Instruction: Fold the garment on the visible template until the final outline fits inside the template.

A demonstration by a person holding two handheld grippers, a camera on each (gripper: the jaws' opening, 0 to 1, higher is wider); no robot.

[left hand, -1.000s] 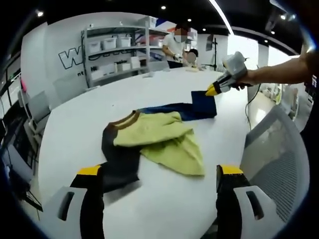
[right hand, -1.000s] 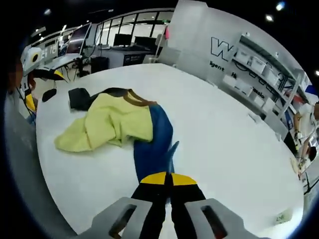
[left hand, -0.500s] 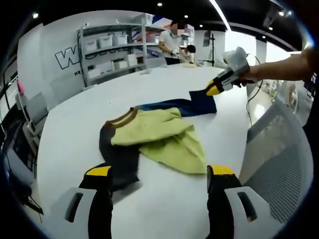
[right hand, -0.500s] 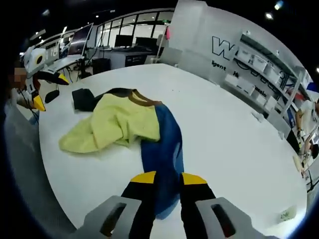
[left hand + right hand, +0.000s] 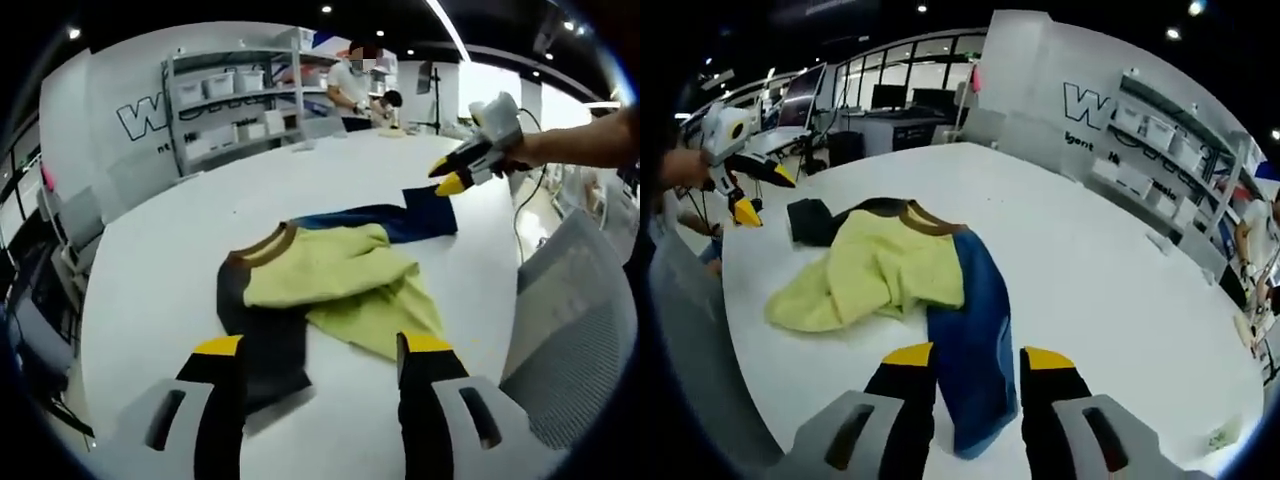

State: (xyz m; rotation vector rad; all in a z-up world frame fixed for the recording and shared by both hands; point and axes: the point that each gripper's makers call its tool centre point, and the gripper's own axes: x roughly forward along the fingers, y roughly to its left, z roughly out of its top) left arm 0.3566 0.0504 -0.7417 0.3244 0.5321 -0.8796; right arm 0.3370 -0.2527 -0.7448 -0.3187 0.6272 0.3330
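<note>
both tongs [image 5: 318, 348] [image 5: 978, 357] released, above crumpled garment [image 5: 330, 280] on white table [image 5: 150, 270].

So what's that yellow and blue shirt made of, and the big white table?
The shirt looks like soft matte knit, maybe cotton: it droops, wrinkles and bunches. The table looks hard and smooth, perhaps laminate, faintly glossy; its exact material cannot be told.

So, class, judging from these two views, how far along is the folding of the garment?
Done: little; the garment lies bunched on the white table, its blue sleeve stretched out and its dark sleeve the other way. In hand: nothing; the left gripper and right gripper are both open over the sleeves. Left: all the folding; no template outline can be made out.
</note>
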